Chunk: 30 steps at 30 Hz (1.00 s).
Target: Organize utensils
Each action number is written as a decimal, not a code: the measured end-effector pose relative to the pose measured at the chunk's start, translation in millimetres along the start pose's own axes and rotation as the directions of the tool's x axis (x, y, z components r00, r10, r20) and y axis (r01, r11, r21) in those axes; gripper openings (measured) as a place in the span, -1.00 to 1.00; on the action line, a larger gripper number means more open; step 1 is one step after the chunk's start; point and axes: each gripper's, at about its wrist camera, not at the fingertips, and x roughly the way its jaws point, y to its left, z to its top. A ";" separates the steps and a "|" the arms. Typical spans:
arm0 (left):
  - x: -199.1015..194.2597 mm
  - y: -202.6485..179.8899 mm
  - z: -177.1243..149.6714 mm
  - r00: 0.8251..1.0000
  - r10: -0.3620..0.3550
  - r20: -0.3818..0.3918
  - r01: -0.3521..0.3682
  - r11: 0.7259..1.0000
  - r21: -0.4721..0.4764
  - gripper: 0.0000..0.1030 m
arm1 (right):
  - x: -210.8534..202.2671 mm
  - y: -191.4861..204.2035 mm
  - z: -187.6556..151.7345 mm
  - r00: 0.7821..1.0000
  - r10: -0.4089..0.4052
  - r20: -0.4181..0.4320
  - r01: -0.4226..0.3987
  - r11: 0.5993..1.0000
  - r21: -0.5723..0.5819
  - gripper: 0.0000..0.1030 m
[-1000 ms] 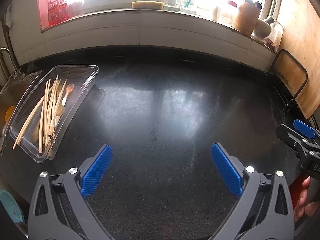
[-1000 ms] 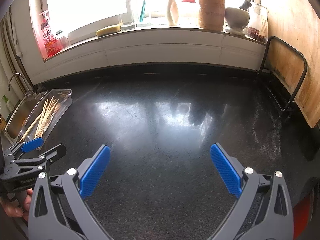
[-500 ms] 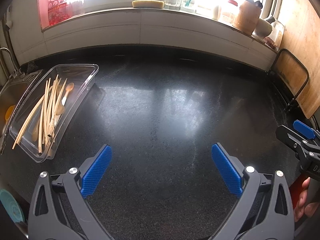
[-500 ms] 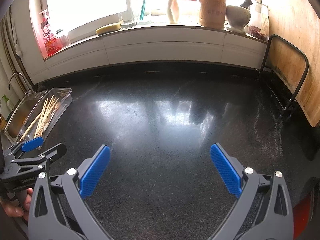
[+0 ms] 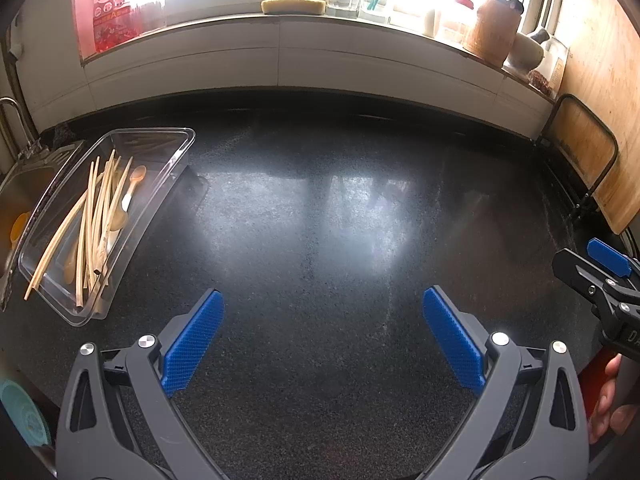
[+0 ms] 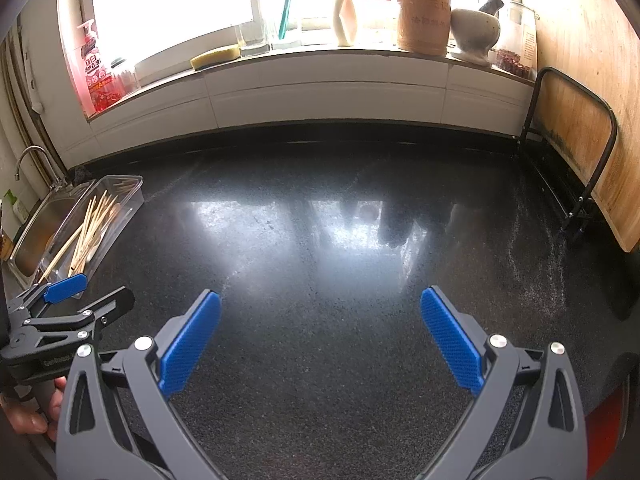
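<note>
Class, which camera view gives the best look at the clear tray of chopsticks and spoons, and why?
The left wrist view: the clear tray lies near and large, so single chopsticks and a small wooden spoon can be told apart. The right wrist view shows the same tray smaller, at the far left, its contents a pale bundle.

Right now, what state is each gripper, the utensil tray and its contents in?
left gripper: open, empty, above bare counter.
right gripper: open, empty.
clear tray: lidless, on the counter beside the sink.
chopsticks: loose pile in the tray, one end overhanging the rim.
wooden spoon: lying in the tray.
</note>
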 end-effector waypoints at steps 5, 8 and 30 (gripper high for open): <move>-0.5 0.3 0.0 1.000 0.003 0.002 -0.003 1.000 0.000 0.88 | -1.0 0.9 -0.6 1.000 0.000 0.001 0.000 1.000 0.001 0.89; -1.1 1.0 0.6 1.000 0.003 0.002 -0.003 1.000 0.004 0.88 | -0.9 1.0 -0.7 1.000 0.000 0.002 0.000 1.000 0.000 0.89; 1.4 -6.9 6.7 0.999 -0.018 -0.033 0.019 0.999 0.026 0.88 | -4.7 0.2 -2.1 1.000 -0.004 0.008 0.004 1.000 0.009 0.89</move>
